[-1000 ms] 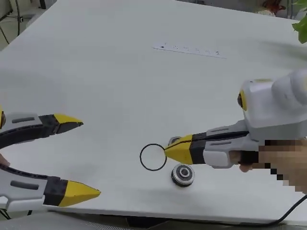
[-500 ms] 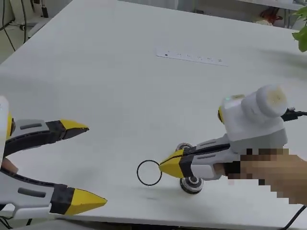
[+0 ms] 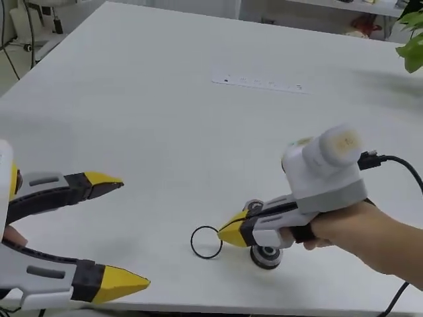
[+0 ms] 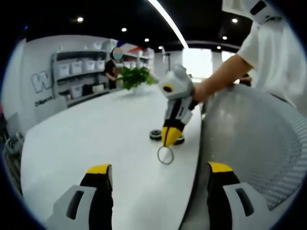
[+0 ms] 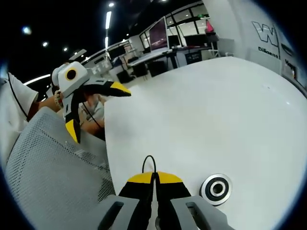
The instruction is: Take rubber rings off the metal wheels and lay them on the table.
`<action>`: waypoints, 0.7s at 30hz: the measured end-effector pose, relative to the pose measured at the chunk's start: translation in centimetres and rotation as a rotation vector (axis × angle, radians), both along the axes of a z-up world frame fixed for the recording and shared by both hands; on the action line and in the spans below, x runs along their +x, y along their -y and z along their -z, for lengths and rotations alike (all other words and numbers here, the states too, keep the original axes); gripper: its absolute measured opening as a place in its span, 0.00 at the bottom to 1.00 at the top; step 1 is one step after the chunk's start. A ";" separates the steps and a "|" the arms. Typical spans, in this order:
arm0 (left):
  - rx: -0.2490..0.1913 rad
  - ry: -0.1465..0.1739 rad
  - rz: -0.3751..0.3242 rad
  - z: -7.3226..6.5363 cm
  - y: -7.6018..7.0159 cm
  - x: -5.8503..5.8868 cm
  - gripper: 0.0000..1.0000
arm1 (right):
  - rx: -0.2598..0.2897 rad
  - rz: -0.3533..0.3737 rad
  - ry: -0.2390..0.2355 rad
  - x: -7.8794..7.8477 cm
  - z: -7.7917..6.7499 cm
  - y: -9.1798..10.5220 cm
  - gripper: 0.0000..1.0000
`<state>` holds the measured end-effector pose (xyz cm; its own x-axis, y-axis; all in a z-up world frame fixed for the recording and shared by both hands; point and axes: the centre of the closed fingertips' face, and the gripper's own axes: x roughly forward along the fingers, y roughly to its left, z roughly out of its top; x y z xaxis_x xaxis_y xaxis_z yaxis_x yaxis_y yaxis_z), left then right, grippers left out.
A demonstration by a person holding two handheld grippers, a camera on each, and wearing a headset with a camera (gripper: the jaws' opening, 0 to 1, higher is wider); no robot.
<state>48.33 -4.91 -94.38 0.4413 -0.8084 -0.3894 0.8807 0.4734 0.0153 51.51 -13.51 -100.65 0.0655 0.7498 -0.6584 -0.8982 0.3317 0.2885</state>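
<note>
Plainly, the rubber ring [image 3: 192, 243] is thin, black, round.

Right gripper [image 3: 221, 236], jaws clamped on rubber ring [image 3: 192, 243], shifted left and slightly nearer. Ring ended farther from near wheel [image 3: 266, 257]; gripper body came to overlap that wheel.

R yellow-tipped grey gripper [image 3: 223, 235]: jaws closed on thin black rubber ring [image 3: 205, 242], tips angled down, hand [image 3: 334, 228] wrapped round rear. L yellow-tipped grey gripper [image 3: 135, 234]: jaws wide apart.
</note>
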 end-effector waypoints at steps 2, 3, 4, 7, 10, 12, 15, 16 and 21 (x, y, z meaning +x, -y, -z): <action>-0.007 0.000 -0.003 -0.1 0.1 0.0 0.81 | -0.010 -0.004 0.005 0.0 0.2 0.1 0.00; -0.009 0.000 -0.004 -0.1 0.1 0.0 0.81 | -0.013 -0.004 0.008 0.0 0.3 0.2 0.00; -0.009 0.000 -0.004 -0.1 0.2 0.0 0.81 | -0.015 -0.008 0.010 -0.1 0.4 0.2 0.00; -0.004 -0.001 -0.004 -0.1 0.3 -0.1 0.81 | -0.025 -0.005 0.017 0.0 0.7 0.6 0.03; 0.000 -0.001 -0.004 -0.1 0.4 -0.2 0.81 | -0.028 -0.005 0.024 0.2 0.7 0.9 0.04; 0.004 -0.001 -0.007 -0.1 0.4 -0.2 0.81 | -0.031 -0.008 0.029 0.3 0.6 1.0 0.07; 0.008 -0.004 -0.015 0.0 0.4 -0.2 0.81 | -0.030 -0.023 0.044 0.3 0.2 1.6 0.07; 0.008 -0.004 -0.016 0.0 0.5 -0.2 0.81 | -0.030 -0.024 0.046 0.3 0.2 1.6 0.07; 0.003 -0.008 -0.031 -0.2 0.8 -0.2 0.81 | -0.022 -0.038 0.060 0.1 -0.8 2.7 0.11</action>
